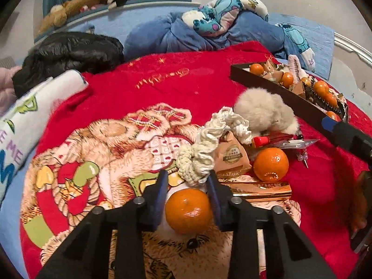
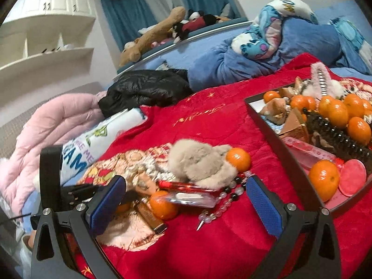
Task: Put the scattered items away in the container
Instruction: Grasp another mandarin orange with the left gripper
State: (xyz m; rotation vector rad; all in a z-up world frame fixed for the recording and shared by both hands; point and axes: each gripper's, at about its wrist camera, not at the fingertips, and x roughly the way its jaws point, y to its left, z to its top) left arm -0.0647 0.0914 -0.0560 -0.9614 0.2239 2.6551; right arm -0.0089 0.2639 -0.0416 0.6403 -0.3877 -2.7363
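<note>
My left gripper (image 1: 188, 186) is shut on a mandarin (image 1: 188, 210), held between its blue pads above the red blanket. Ahead lie a cream scrunchie (image 1: 202, 160), a tan snack packet (image 1: 232, 158), another mandarin (image 1: 270, 164), a beige fluffy pom (image 1: 265, 111) and a gold box (image 1: 258, 189). The dark tray (image 1: 274, 90) holds mandarins and packets at the right. My right gripper (image 2: 186, 200) is open and empty over a mandarin (image 2: 162, 204), a bead bracelet (image 2: 223, 202) and a red tube (image 2: 186, 184). The tray (image 2: 274, 134) stands to its right.
A black jacket (image 1: 69, 55), a printed white cloth (image 1: 30, 121) and blue bedding with a plush (image 1: 216, 16) lie around the blanket. A pink quilt (image 2: 46, 130) and white shelves (image 2: 41, 46) are at the left. The left gripper's body (image 2: 51, 174) shows in the right wrist view.
</note>
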